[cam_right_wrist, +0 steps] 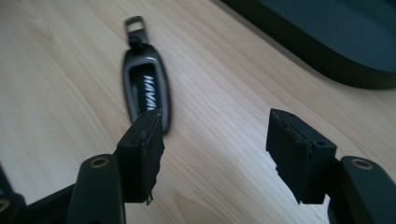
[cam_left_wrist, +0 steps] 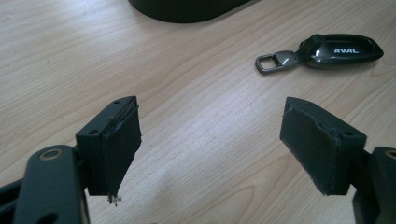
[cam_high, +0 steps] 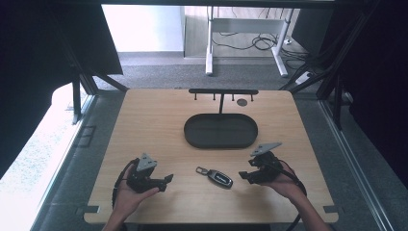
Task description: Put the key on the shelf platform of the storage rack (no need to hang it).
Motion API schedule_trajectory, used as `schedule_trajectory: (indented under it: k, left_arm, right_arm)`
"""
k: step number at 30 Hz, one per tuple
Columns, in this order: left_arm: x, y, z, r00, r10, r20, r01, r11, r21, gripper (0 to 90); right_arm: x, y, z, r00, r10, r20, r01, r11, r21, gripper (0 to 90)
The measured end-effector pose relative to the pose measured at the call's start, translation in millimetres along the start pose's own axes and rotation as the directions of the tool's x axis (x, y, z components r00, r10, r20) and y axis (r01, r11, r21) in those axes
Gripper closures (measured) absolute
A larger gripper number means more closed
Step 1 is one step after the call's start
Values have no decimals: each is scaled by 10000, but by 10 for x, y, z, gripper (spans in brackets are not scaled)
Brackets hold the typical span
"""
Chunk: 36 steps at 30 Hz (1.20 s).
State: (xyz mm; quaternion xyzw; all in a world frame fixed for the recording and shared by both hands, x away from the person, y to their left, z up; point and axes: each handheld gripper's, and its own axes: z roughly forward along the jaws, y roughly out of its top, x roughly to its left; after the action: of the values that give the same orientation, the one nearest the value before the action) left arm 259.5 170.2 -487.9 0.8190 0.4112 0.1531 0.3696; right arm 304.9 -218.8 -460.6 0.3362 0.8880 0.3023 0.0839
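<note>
Glossy oblong key fob (cam_high: 220, 178) on woodgrain table (cam_high: 159, 125), both grippers' padded fingers spread, empty

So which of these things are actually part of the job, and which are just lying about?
In the job: car key, left gripper, right gripper, both with jaws open near the key.

Lying about, likely: oval tray, hook rack behind it.

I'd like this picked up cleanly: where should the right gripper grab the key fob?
Probably across the narrow width of the key fob, mid-body, coming from above. It lies flat, long and slim; the metal loop is thin and harder to pinch. The right gripper is open, beside it.
</note>
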Motion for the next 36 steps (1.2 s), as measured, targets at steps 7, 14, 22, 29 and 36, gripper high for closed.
schedule_trajectory:
  k: [7,14,22,29,36]
  left_arm:
    - [-47,-4,33,9996,286,52,-288,9992,284,219]
    - [-18,-16,30,9998,158,78,-160,9995,286,220]
    - [-26,-20,30,9996,224,145,-228,9993,285,219]
    - [-27,-27,35,9996,228,150,-234,9989,403,217]
    - [-21,-31,34,9997,220,109,-224,9989,405,219]
  right_arm:
    - [217,206,248,9962,-748,-448,791,9915,1035,395]
    - [331,317,480,9915,-1094,-702,1201,9776,1729,409]
    - [378,386,611,9880,-1249,-912,1402,9721,1878,392]
    - [436,414,745,9850,-1465,-907,1632,9625,2169,395]
    - [482,433,825,9825,-1673,-823,1823,9546,2357,389]
